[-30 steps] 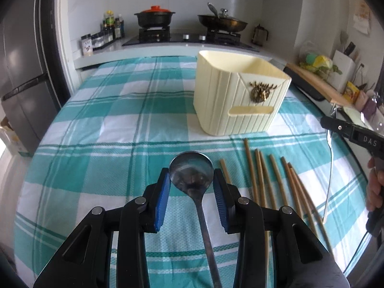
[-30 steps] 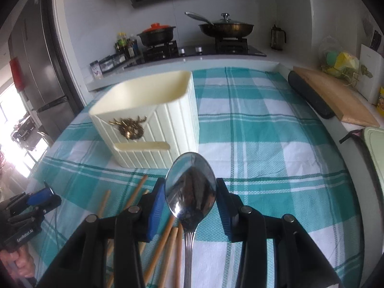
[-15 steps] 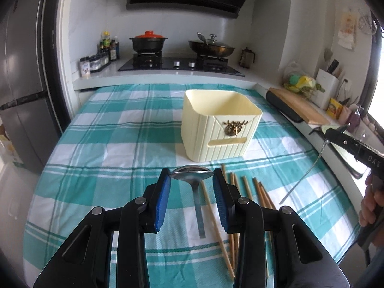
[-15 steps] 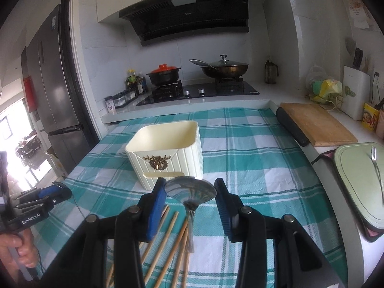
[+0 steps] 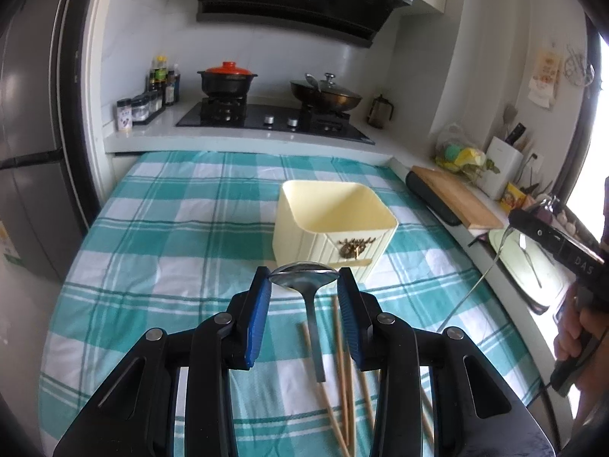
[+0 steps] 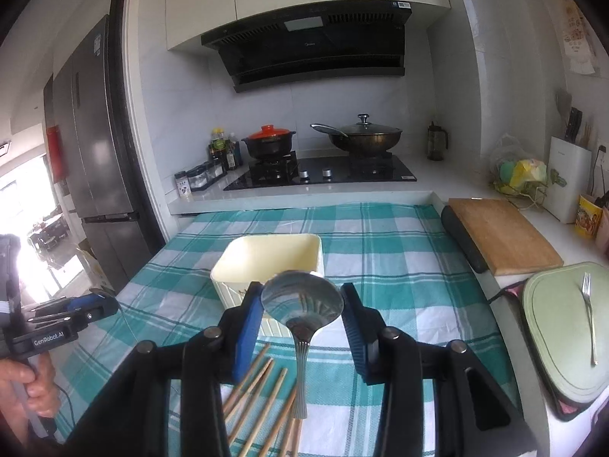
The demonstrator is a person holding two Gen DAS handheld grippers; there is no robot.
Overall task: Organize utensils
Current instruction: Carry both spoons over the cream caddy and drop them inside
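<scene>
My left gripper (image 5: 303, 285) and right gripper (image 6: 302, 304) are both raised, each clamped on a spoon bowl (handles hanging down).

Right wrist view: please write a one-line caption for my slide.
Right gripper holds a metal spoon above wooden chopsticks, near a cream utensil holder.

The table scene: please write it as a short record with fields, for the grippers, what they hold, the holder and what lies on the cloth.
left gripper: shut on a spoon by its bowl, handle hanging down
right gripper: shut on a second spoon, same way
holder: cream, square, upright, nothing visible inside
chopsticks: wooden, loose on the cloth in front of the holder
cloth: teal and white check
fork: on a green board beside the table
</scene>
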